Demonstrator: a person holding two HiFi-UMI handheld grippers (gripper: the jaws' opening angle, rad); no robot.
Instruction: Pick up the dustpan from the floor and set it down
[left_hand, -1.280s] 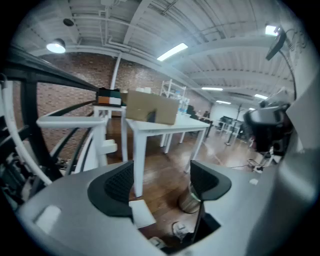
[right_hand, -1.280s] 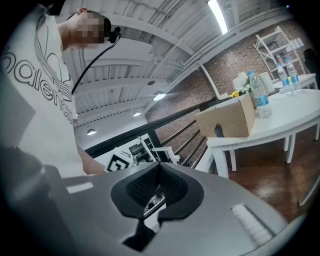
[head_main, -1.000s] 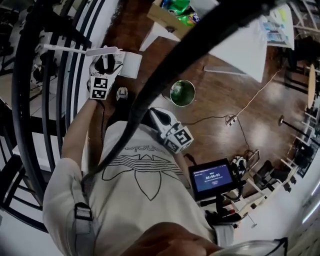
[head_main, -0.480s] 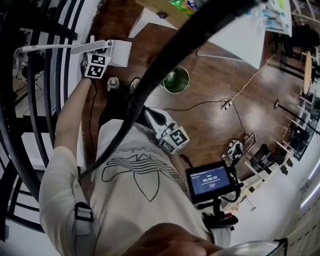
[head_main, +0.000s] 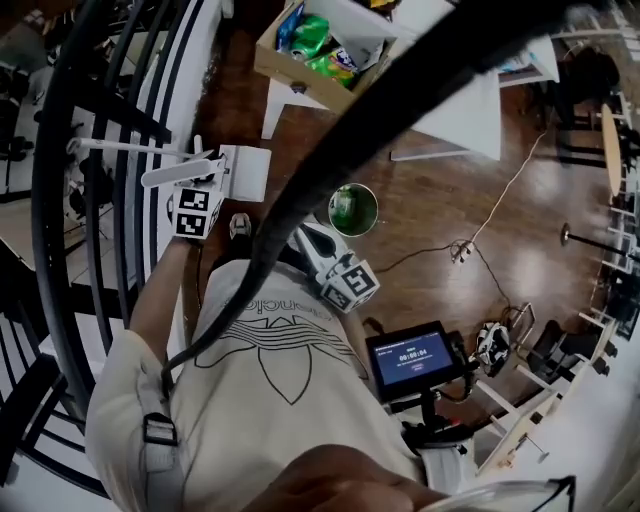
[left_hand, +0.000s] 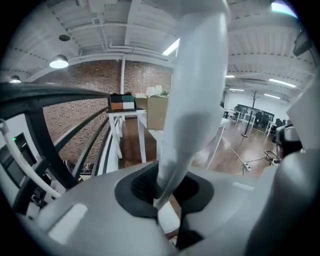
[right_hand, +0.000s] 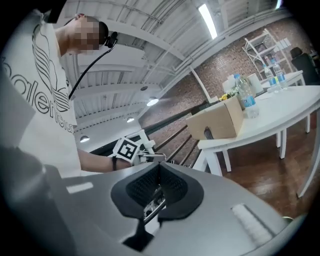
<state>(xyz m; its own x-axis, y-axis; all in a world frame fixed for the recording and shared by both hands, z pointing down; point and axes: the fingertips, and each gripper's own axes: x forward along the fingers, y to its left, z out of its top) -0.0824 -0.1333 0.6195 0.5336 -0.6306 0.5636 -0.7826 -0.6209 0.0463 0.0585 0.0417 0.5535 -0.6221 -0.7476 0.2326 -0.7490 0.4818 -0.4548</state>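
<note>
The white dustpan (head_main: 246, 172) hangs off the floor beside the railing, and its handle (head_main: 176, 173) runs to the left. My left gripper (head_main: 208, 185) holds that handle. In the left gripper view the handle (left_hand: 192, 100) rises from between the jaws, which are closing, and the pads (left_hand: 137, 187) press on it on both sides. A thin white stick (head_main: 120, 148) lies just above the handle. My right gripper (head_main: 308, 236) is held close to the person's chest with nothing in it. Its pads (right_hand: 172, 187) meet at the tip, and it looks toward the left gripper's marker cube (right_hand: 126, 148).
Black railing bars (head_main: 95, 190) run down the left. A green bucket (head_main: 352, 208) stands on the wood floor to the right of the dustpan. A white table (head_main: 455, 95) carries a cardboard box (head_main: 300, 70) of packets. A cable and power strip (head_main: 462, 247) lie further right.
The left gripper has closed on the dustpan's handle and risen with it, so the dustpan is off the floor. The right gripper has shifted a little.
</note>
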